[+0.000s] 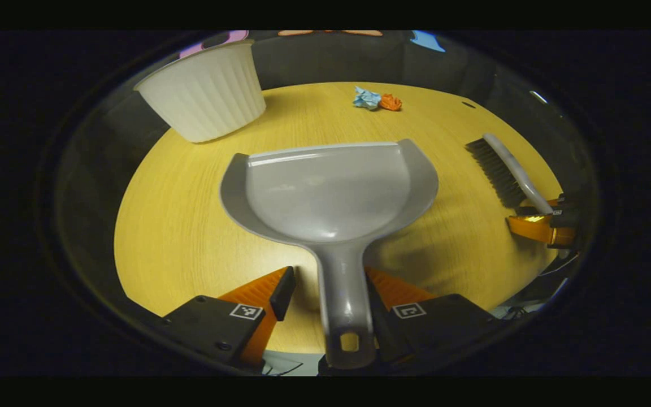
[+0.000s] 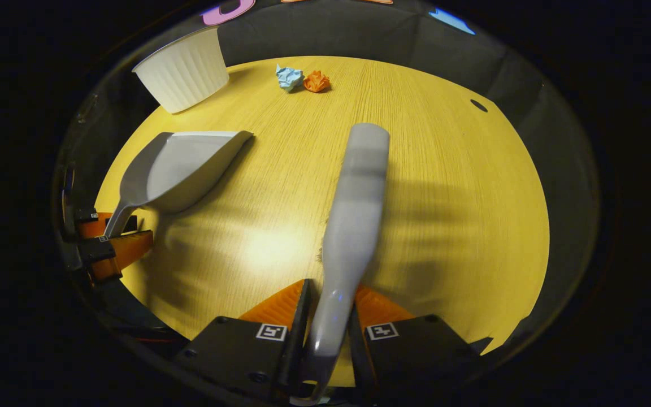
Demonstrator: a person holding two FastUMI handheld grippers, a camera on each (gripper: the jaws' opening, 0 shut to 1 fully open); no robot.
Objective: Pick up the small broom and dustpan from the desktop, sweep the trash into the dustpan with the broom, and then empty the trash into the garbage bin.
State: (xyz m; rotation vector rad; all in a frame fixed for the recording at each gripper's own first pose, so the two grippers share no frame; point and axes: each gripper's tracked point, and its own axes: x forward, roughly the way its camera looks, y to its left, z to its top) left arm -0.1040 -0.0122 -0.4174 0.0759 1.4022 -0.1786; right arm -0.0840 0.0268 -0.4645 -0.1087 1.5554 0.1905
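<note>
The grey dustpan point(image 1: 331, 192) lies in the middle of the wooden desktop point(image 1: 178, 226), mouth facing away. Its handle runs back between the fingers of my left gripper point(image 1: 325, 280), which is open: the right finger touches the handle and the left finger stands a small gap off. My right gripper point(image 2: 330, 294) is shut on the handle of the small grey broom point(image 2: 356, 198), whose head points away from me. In the left gripper view the broom point(image 1: 500, 169) shows dark bristles, with the right gripper point(image 1: 540, 223) behind it. A blue paper ball point(image 2: 289, 76) and an orange one point(image 2: 316, 82) lie together at the far side.
A white ribbed garbage bin point(image 2: 184, 70) stands at the desktop's far left corner, left of the paper balls. A small dark hole point(image 2: 478, 105) marks the far right of the desktop. In the right gripper view the dustpan point(image 2: 178, 169) and left gripper point(image 2: 108, 237) sit at the left.
</note>
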